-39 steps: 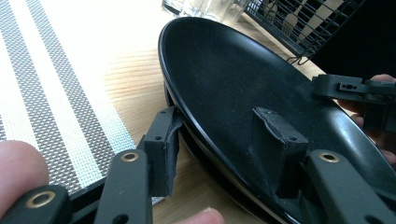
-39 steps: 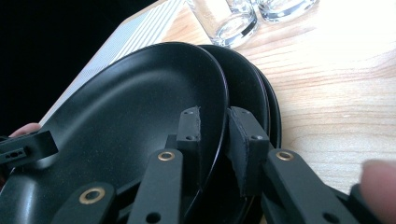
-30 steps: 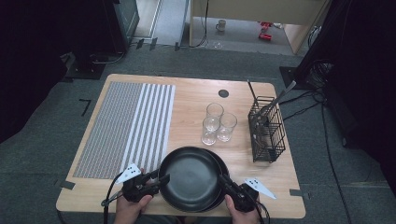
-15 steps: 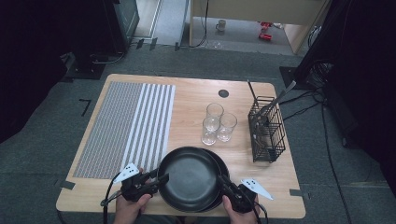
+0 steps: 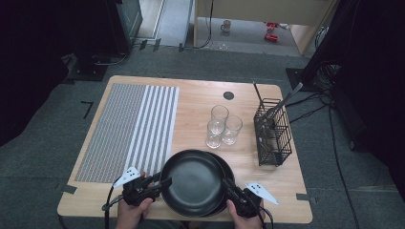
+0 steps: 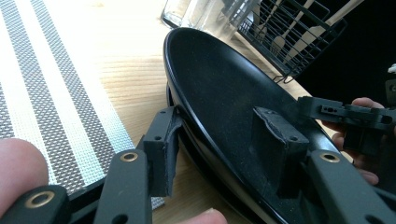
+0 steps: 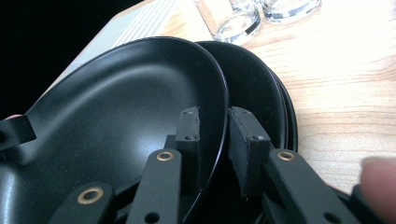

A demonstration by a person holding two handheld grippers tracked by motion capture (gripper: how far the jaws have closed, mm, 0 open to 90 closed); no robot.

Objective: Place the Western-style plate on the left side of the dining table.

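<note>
Each claw, left claw (image 5: 165, 182) and right claw (image 5: 228, 183), pinches an opposite rim of the top black plate (image 5: 193, 181), tilted above the stack (image 7: 275, 107) on the desk (image 5: 200, 102).

The high view was soft and low in detail, evenly lit from above; the pale wooden counter (image 5: 200, 102) stood bright while the room's left and right sides sank into near-black. The glossy black round plate (image 5: 193, 182) carried a faint grey sheen. In the left gripper view the counter burned out to white at the top, the clear drinking glasses (image 6: 201, 14) and black wire basket (image 6: 299, 32) were out of focus, and a fingertip at the lower left blurred. The right gripper view glared white across the wood at its right, with soft highlights on the plate.
</note>
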